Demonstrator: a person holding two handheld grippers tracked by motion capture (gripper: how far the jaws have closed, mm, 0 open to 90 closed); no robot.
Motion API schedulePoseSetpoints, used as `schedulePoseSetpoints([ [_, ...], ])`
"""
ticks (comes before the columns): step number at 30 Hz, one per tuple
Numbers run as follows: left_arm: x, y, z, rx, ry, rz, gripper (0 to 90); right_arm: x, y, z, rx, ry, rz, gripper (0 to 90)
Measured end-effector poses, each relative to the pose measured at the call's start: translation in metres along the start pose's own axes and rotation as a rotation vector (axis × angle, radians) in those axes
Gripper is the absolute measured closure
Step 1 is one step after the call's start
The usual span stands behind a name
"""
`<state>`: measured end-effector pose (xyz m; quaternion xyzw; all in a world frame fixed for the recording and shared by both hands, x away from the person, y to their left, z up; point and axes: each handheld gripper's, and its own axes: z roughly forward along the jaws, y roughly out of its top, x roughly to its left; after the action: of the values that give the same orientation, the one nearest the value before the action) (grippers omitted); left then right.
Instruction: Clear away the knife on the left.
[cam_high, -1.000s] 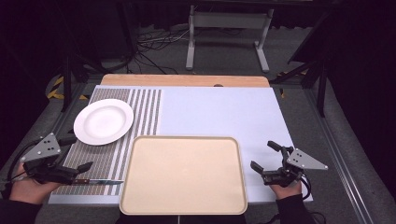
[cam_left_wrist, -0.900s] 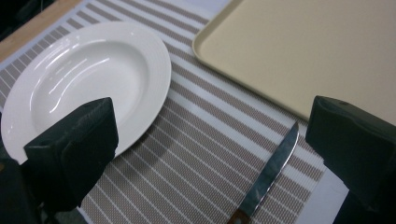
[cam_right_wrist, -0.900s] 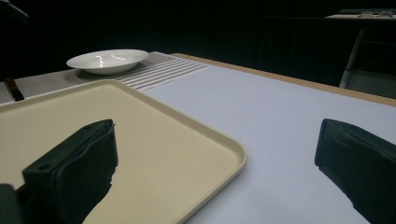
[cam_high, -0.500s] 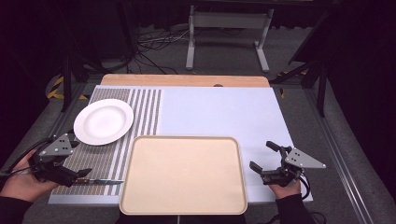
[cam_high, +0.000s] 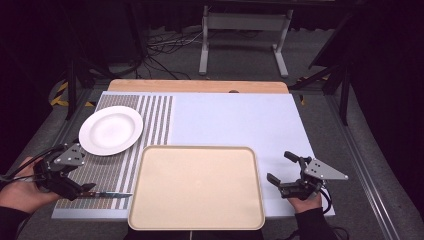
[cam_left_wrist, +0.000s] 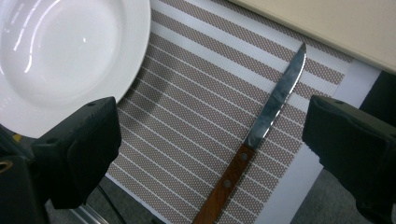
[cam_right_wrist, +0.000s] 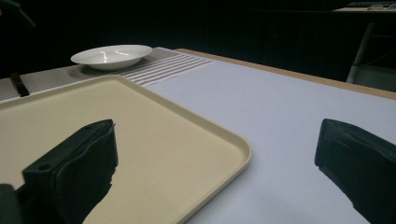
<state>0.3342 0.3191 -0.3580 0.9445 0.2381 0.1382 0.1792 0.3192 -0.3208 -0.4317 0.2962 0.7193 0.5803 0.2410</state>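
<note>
both fingers of the left gripper (cam_left_wrist: 205, 154) spread wide over the knife (cam_left_wrist: 261, 140).

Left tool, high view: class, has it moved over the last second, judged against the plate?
Yes. The left tool has shifted right, toward the plate.

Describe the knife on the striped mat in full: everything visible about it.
The knife is a table knife with a serrated, greyish metal blade and a brown wooden handle set with two pale rivets. It lies flat on the striped placemat, near the mat's front edge, tip towards the beige tray but apart from it, and clear of the white plate. The left hand-held gripper hangs over it with jaws wide open, one on each side; neither jaw touches it. The handle's end runs out of the left gripper view.
</note>
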Motion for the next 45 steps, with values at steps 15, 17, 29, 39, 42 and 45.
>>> schedulePoseSetpoints([
  [15, 0.002, 0.004, 0.013, 0.154, -0.065, 0.085, 6.4, 0.000, 0.000, 0.001, 0.003, 0.007, -0.004, 0.2],
  [17, 0.002, 0.003, 0.015, 0.163, -0.072, 0.099, 7.0, 0.000, 0.000, 0.000, 0.002, 0.007, -0.005, 0.2],
  [29, -0.005, -0.005, 0.037, 0.275, -0.122, 0.213, 14.1, 0.000, 0.001, -0.001, -0.005, 0.011, -0.009, 0.2],
  [39, -0.008, -0.008, 0.050, 0.317, -0.100, 0.263, 22.6, 0.000, 0.001, -0.001, -0.006, 0.019, -0.013, 0.2],
  [42, -0.009, -0.008, 0.054, 0.347, -0.105, 0.295, 29.0, 0.000, 0.001, 0.000, -0.005, 0.023, -0.013, 0.2],
  [45, -0.010, -0.008, 0.057, 0.357, -0.119, 0.323, 38.5, 0.000, 0.001, 0.000, -0.003, 0.025, -0.014, 0.2],
])
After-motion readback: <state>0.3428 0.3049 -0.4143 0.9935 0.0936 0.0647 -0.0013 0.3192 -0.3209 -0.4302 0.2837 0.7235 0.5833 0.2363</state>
